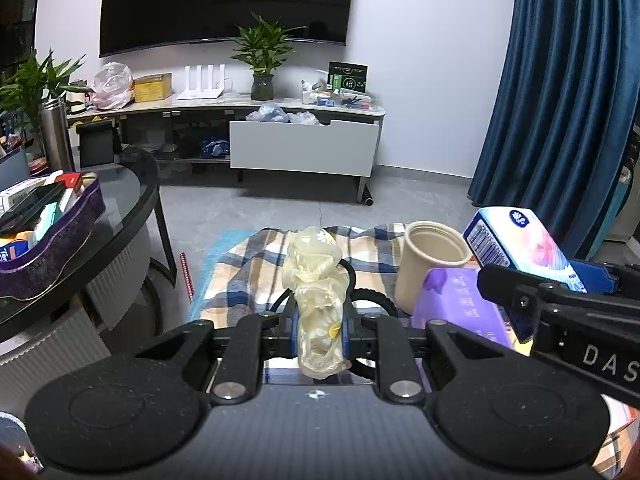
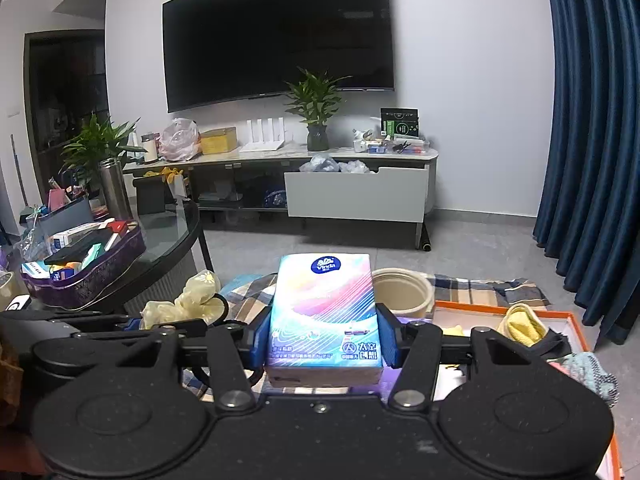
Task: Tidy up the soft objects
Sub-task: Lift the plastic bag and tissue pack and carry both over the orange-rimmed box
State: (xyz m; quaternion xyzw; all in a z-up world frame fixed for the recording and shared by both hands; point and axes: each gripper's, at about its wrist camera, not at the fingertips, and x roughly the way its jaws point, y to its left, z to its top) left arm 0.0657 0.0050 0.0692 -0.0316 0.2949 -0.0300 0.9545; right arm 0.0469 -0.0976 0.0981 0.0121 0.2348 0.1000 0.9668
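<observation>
A: Left gripper (image 1: 320, 320)?
B: Pressed tight on the crumpled daisy-print bag (image 1: 316, 280), held above the near edge of the plaid cloth (image 1: 248, 272). Limp, light, probably slippery; best pinched at a bunched fold.
A: Right gripper (image 2: 324, 340)?
B: Clamped across the tissue pack (image 2: 322, 312), lifted just before the beige cup (image 2: 404, 292). Light, squashy; best held by the long sides, gently.

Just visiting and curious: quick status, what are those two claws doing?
Left gripper shut on yellowish glove. Right gripper clamps tissue pack. Both aloft over plaid cloth; beige cup just ahead.
</observation>
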